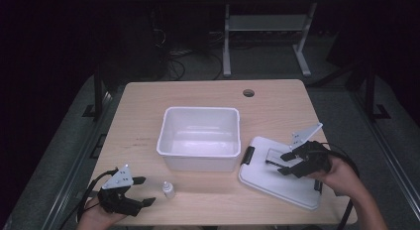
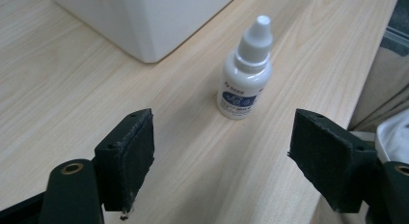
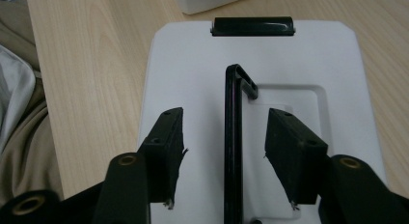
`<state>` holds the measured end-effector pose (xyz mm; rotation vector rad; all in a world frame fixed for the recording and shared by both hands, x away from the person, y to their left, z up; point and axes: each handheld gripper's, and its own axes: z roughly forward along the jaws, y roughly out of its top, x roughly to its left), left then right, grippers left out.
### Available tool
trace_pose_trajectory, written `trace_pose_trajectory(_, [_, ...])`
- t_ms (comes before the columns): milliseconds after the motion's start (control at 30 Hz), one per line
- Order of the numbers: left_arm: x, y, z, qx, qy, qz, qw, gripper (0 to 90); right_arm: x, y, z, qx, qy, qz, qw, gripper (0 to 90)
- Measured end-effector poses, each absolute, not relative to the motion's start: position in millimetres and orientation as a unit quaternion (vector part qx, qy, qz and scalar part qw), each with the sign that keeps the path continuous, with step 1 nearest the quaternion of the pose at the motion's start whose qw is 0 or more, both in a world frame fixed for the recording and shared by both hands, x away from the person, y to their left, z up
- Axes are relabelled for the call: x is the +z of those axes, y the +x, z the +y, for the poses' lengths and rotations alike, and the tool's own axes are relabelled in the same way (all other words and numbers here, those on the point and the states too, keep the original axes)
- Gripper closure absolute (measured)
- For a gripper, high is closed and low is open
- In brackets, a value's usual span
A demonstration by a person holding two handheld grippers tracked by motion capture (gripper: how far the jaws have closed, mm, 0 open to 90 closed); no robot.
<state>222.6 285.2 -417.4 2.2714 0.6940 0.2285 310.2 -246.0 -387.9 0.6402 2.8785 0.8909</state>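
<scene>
- The small white dropper bottle stands upright on the table, ahead of my left gripper and clear of both pads, a little toward the right one.
- My left fingers are spread wide with nothing between them; the hand lies low at the table's near edge, pointing across toward the bottle.
- The white lid lies flat under my right gripper, its black handle raised between my pads.
- My right fingers are released, standing apart from the handle on either side.
- My right hand reaches in over the lid's near corner.
- The white bin sits beyond both grippers, between them.
</scene>
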Motion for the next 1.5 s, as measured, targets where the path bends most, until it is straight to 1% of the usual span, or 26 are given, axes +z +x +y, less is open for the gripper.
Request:
trace_pose_trajectory(267, [-413,227,274,0.073,0.903,0.24,0.348,33.3,-386,309,-244,0.293,0.204,0.933,0.033,43.0])
trace_pose_trajectory(467, [-412,233,266,0.061,0.913,0.231,0.33,37.1,-387,309,-245,0.297,0.206,0.932,0.033,41.1])
trace_pose_trajectory(733, [-408,240,252,0.042,0.926,0.21,0.312,44.1,-388,308,-248,0.299,0.208,0.931,0.032,41.1])
trace_pose_trajectory(900, [-408,246,243,0.034,0.932,0.203,0.298,45.8,-389,306,-253,0.303,0.214,0.928,0.041,38.8])
trace_pose_trajectory(1133, [-409,252,230,0.033,0.943,0.189,0.273,47.2,-390,304,-258,0.305,0.223,0.925,0.039,36.5])
trace_pose_trajectory(1500, [-413,258,217,0.03,0.953,0.18,0.242,49.4,-391,303,-265,0.31,0.226,0.922,0.047,35.8])
